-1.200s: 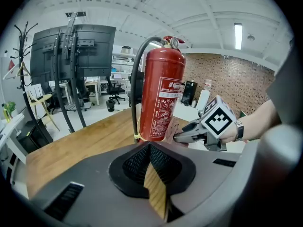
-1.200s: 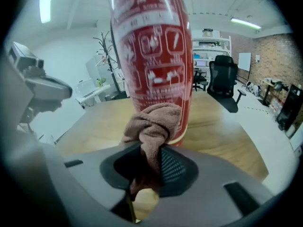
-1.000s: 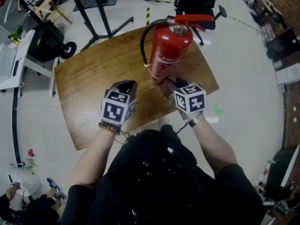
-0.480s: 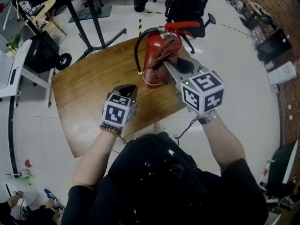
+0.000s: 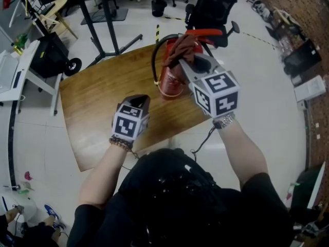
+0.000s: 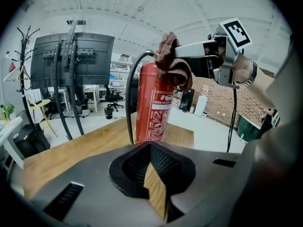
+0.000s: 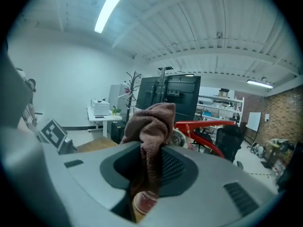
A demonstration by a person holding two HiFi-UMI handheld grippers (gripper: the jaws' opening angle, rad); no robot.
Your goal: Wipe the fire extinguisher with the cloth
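Up the fire extinguisher [image 5: 168, 82] the right claw [image 5: 180, 62] has climbed: a second ago it sat low by the foot of the red cylinder, and now it is at the top, just under the red handle [image 5: 206, 33]. Its jaws are clamped on a brown cloth [image 5: 183, 46], which bunches out past the tips and, seen from the left gripper view, drapes against the upper shoulder of the extinguisher on the side facing the person's right arm. The right gripper view shows the folded cloth pinched between the two pads, with the valve and red handle just beyond it and the extinguisher's body below. The extinguisher stands upright on the wooden tabletop [image 5: 97, 99], towards the edge farthest from the person, and its black hose [image 5: 156, 55] curves up from the top and down the side away from the right claw. The left claw [image 5: 141, 99] has barely shifted; it hovers over the tabletop on the near side of the extinguisher, well apart from it, pointing towards its lower half. Its jaws are together at the tips with nothing held, only a sliver of wood grain showing behind them. A black office chair [image 5: 213, 4] stands on the floor behind the extinguisher, beyond the tabletop.
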